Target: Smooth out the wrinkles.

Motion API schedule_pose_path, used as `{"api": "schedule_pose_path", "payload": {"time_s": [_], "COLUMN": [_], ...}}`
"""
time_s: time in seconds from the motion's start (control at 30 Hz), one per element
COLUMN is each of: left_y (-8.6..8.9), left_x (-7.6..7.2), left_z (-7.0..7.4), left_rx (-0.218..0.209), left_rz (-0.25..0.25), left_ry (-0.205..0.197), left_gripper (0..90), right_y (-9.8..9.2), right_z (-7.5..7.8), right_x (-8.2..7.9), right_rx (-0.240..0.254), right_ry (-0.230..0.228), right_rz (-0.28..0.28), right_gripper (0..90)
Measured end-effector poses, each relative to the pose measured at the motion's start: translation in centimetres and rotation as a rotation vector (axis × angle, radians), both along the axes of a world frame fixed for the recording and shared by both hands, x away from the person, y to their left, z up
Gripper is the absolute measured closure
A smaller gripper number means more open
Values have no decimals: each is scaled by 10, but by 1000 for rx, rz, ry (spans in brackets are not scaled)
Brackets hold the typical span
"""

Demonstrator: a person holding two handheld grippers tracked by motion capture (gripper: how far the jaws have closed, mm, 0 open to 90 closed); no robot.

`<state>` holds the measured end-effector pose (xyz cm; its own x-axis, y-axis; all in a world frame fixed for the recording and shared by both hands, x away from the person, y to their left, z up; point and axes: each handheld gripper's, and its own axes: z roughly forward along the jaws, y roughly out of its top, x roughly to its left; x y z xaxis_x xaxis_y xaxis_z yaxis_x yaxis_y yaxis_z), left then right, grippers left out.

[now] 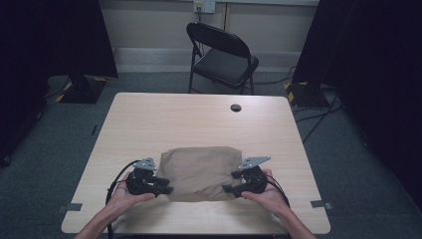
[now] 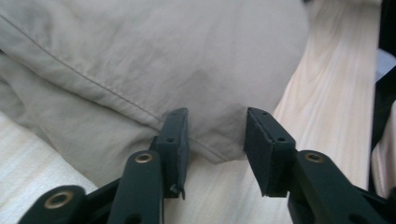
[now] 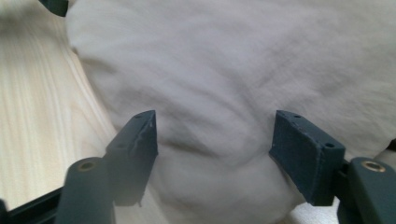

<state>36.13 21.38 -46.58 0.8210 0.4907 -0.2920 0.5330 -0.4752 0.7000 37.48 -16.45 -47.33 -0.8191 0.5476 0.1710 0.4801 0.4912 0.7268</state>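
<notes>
On the near half of the light wooden table [image 1: 149, 124] lies a folded beige cloth [image 1: 201, 172], a garment with a stitched seam, square to the person's edge and between the two grippers. Beyond the table's far edge stands a black folding chair [image 1: 221, 55], well apart from the work; a round cable hole [image 1: 236, 107] sits in the tabletop near that far edge, and dark curtains hang at both sides. Nothing lies between the grippers and the cloth.

Both forearms come in from the near edge, hands low over the table and turned inward toward each other. The left gripper [image 2: 217, 140] points at the cloth's left near corner; its jaws stand partly apart, with the stitched hem corner lying in the gap and the pads not pressing on it. The right gripper [image 3: 215, 144] faces the cloth's right edge with its jaws spread wide; the cloth bulges up between them, but neither pad clamps it. Black cables [image 1: 117, 181] trail back from each gripper along the wrists.
</notes>
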Motion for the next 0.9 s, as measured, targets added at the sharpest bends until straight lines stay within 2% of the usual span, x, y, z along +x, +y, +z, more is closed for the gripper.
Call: {"api": "schedule_pose_path", "payload": {"time_s": [0.13, 0.23, 0.33, 0.37, 0.5, 0.6, 0.73, 0.9], "left_y": [3, 7, 16, 18, 32, 42, 60, 80], "left_x": [-6, -9, -9, -9, -11, -12, -14, -13], "left_z": [9, 16, 26, 28, 36, 38, 40, 41], "left_rx": [-45, -61, -62, -59, -60, -44, -44, -31], "left_rz": [10, 35, 83, 93, 140, 169, 228, 293], "left_ry": [-22, -46, -64, -79, -102, -97, -105, -116], "left_gripper": [527, 461, 370, 369, 328, 274, 258, 235], "right_y": [-2, -4, -10, -14, -24, -35, -55, -82], "right_z": [13, 18, 22, 24, 32, 38, 43, 45], "right_x": [-4, -5, -3, -3, -5, -8, -10, -11], "right_rx": [60, 68, 68, 77, 93, 107, 119, 126], "right_ry": [-28, -51, -66, -69, -86, -98, -107, -98], "right_rz": [-13, -41, -106, -127, -160, -193, -256, -349], "right_gripper": [294, 265, 192, 181, 169, 154, 151, 150]}}
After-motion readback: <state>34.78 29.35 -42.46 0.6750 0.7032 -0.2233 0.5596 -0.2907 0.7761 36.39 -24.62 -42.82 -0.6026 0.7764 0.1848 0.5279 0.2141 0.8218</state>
